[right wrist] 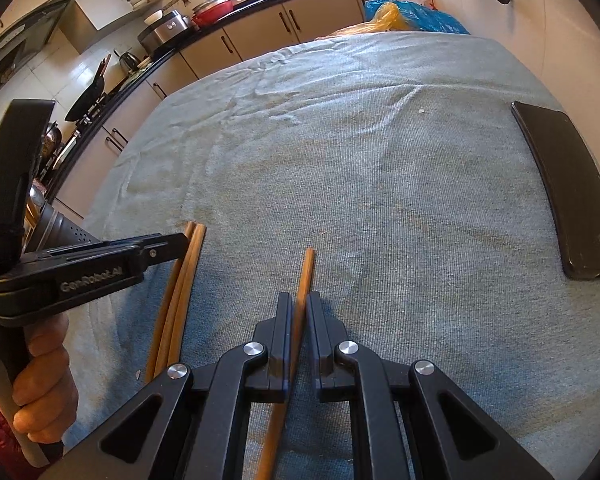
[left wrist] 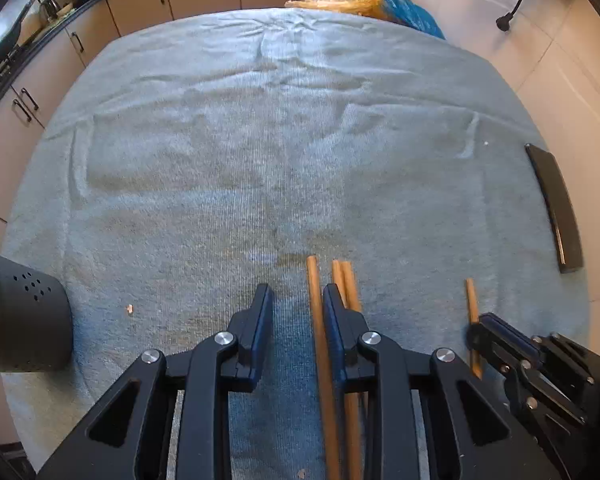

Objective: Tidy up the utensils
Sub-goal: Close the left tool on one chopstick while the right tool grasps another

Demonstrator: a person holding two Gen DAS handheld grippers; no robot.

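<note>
Several wooden chopsticks lie on a blue-grey towel. In the left wrist view my left gripper is open; one chopstick lies between its fingers against the right finger, and two more lie just right of that finger. My right gripper is shut on a single chopstick, which points forward on the towel. It also shows in the left wrist view, gripped at the right. A dark perforated utensil holder lies at the left edge.
A black phone lies on the towel at the right. Blue and orange plastic bags sit at the table's far end. Kitchen cabinets and a counter with pots run along the left and back.
</note>
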